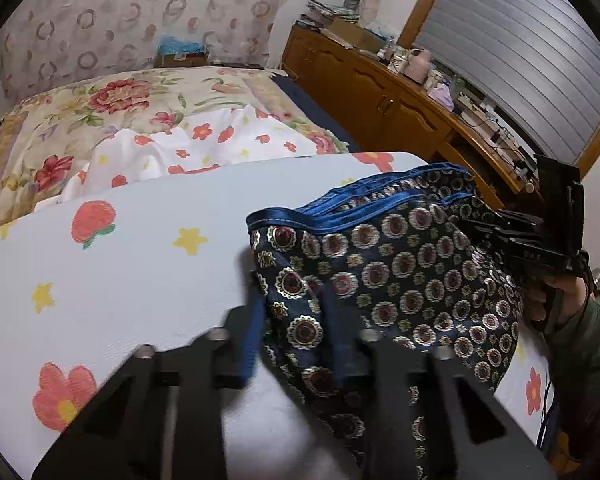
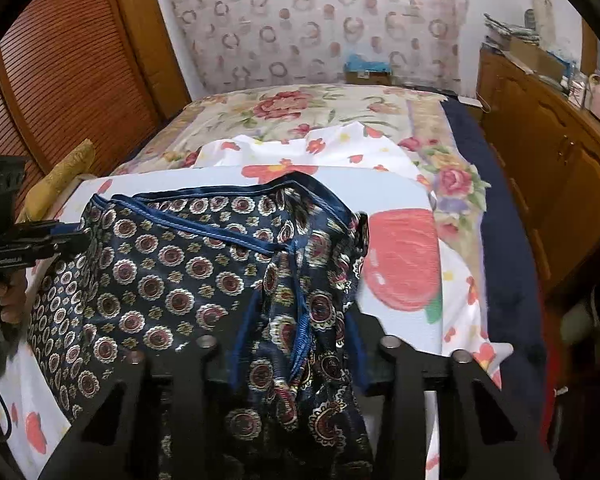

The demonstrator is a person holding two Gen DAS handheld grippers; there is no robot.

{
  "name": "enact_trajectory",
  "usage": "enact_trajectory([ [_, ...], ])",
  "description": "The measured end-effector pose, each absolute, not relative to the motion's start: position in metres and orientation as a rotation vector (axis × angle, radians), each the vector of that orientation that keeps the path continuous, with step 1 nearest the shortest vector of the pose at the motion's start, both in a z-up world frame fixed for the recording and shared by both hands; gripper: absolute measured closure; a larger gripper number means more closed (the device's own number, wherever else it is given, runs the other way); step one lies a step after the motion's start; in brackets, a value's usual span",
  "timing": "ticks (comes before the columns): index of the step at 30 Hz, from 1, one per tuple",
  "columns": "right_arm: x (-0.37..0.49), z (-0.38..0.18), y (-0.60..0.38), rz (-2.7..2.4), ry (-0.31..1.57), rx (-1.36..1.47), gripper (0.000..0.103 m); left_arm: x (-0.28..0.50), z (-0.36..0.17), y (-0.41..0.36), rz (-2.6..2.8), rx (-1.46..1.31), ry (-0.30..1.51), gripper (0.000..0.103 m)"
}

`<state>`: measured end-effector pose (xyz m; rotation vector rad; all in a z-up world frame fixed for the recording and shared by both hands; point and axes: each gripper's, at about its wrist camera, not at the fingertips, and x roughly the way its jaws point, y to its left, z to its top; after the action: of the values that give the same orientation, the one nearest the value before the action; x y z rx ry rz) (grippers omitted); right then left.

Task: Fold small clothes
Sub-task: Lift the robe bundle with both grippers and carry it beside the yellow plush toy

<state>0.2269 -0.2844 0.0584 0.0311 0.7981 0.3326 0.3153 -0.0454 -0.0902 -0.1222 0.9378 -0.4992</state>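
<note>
Black fingers of the left tool are sitting closest to the left camera. Two blue pads are on this tool, one on each finger. The pads are squeezing a bunched-up edge of one pair of dark blue shorts, so this tool is closed on the cloth.

One right tool is doing the same thing at the other end. Its two blue pads are pinching a gathered fold of the same shorts, and the cloth is filling the space between them.

That makes two tools, and both are gripping one piece of clothing.

The shorts are covered in lots of little round red and white flower shapes. One shiny blue band is running along the far top edge. The shorts are lying across the near part of the tabletop, stretched between the two tools. The tabletop is wearing a white cover with red flowers and yellow stars.

One hand is holding the right tool, and one other hand is holding the left tool.

One bed with a flowery quilt is sitting behind the tabletop. One long wooden cabinet is standing beside the bed.
</note>
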Motion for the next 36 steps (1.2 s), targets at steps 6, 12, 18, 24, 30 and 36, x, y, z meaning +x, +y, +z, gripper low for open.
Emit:
enact_trajectory([
  [6,0.207,0.07,-0.281,0.374,0.733,0.034,0.092,0.293,-0.062,-0.044,-0.502,-0.117,0.836,0.098],
  [12,0.173,0.114,-0.276,0.379,0.568,0.053,0.093,0.258,-0.015,-0.032,-0.494,-0.104,0.698,0.098],
  [18,0.158,0.136,-0.255,0.425,0.501,0.041,0.093,0.226,0.017,-0.014,-0.435,-0.039,0.613,0.098],
  [24,0.159,0.151,-0.231,0.489,0.451,0.034,0.093,0.199,0.034,0.022,-0.347,-0.037,0.566,0.098],
  [30,0.162,0.161,-0.214,0.545,0.42,-0.013,0.094,0.178,0.042,0.058,-0.279,-0.054,0.525,0.098],
  [36,0.194,0.169,-0.194,0.596,0.388,-0.06,0.094,0.16,0.043,0.095,-0.211,-0.086,0.478,0.098],
])
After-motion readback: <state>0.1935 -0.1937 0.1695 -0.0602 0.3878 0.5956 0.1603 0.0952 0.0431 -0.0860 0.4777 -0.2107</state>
